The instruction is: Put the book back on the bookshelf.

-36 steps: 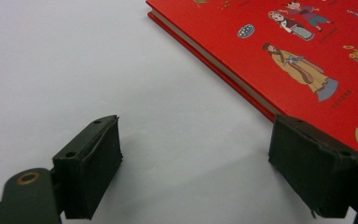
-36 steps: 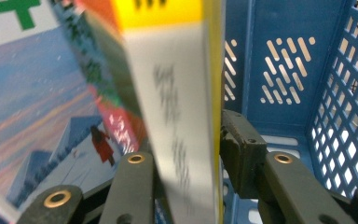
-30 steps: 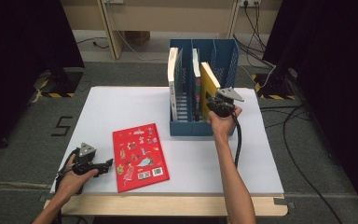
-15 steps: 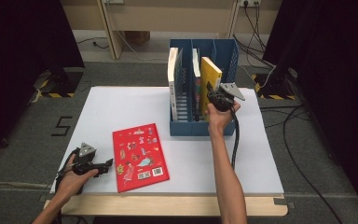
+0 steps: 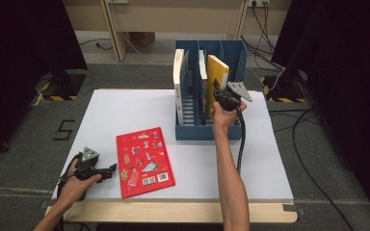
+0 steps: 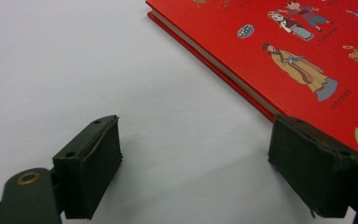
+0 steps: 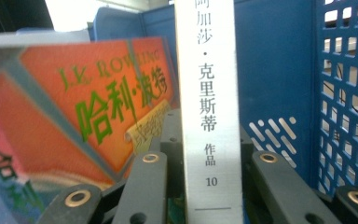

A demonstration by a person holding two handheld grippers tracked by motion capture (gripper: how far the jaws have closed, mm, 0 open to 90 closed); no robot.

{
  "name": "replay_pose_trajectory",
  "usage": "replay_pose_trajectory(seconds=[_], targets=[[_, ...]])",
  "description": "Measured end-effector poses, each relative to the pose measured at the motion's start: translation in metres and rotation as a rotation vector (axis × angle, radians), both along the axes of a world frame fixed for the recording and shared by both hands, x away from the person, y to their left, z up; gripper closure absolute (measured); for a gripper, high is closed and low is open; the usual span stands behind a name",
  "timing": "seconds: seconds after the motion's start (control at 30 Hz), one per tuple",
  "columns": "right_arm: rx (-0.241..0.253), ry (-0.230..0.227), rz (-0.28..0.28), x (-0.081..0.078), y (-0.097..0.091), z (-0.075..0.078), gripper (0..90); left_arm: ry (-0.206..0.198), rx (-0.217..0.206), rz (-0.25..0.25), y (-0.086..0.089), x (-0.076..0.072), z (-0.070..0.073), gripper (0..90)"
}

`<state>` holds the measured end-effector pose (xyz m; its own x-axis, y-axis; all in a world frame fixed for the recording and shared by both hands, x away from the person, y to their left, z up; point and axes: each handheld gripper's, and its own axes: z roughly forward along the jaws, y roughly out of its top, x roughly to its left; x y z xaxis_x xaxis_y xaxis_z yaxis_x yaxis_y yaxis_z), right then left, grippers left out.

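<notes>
We see the right gripper (image 5: 220,94) up at the blue file rack (image 5: 192,131) at the far side of the bench (image 5: 125,110), clamped on the spine of the yellow book (image 5: 218,72) that stands upright in the rack's right-hand compartment. In the right gripper view its jaws sit tight on either side of the white spine (image 7: 209,107), whose top and bottom are cut off by the frame, so we read only part of the printed title. Beside it an orange-covered book (image 7: 84,107) leans in the next slot, blurred and half cut off at the left; we cannot make out its whole cover. From the high view the gripper's fingertips are hidden behind the hand and its grey plate. A white-spined book (image 5: 178,84) stands in the rack's left compartment, well apart from the held one.

Our left gripper (image 5: 107,170) rests at the bench's near left corner with its jaws wide and nothing between them. In the left gripper view the pads (image 6: 91,163) lie just beside the red picture book (image 5: 143,161), which lies flat on the bench; its far edges run out of that frame. Whether the right-hand pad touches the cover we cannot tell.
</notes>
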<state>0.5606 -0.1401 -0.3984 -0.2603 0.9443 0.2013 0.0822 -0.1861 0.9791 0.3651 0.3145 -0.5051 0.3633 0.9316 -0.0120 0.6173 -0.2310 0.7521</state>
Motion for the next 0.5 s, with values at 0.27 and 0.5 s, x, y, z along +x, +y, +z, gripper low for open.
replay_pose_trajectory(seconds=[0.27, 0.5], targets=[[0.007, -0.007, -0.007, 0.0028, -0.0010, 0.0000, 75.5, 0.000, 0.001, 0.000, -0.0002, -0.0001, 0.0000, 16.1], [-0.037, 0.061, -0.004, 0.0092, 0.0034, -0.0058, 75.3, 0.000, 0.000, -0.001, 0.0000, -0.0001, 0.0001, 16.1]])
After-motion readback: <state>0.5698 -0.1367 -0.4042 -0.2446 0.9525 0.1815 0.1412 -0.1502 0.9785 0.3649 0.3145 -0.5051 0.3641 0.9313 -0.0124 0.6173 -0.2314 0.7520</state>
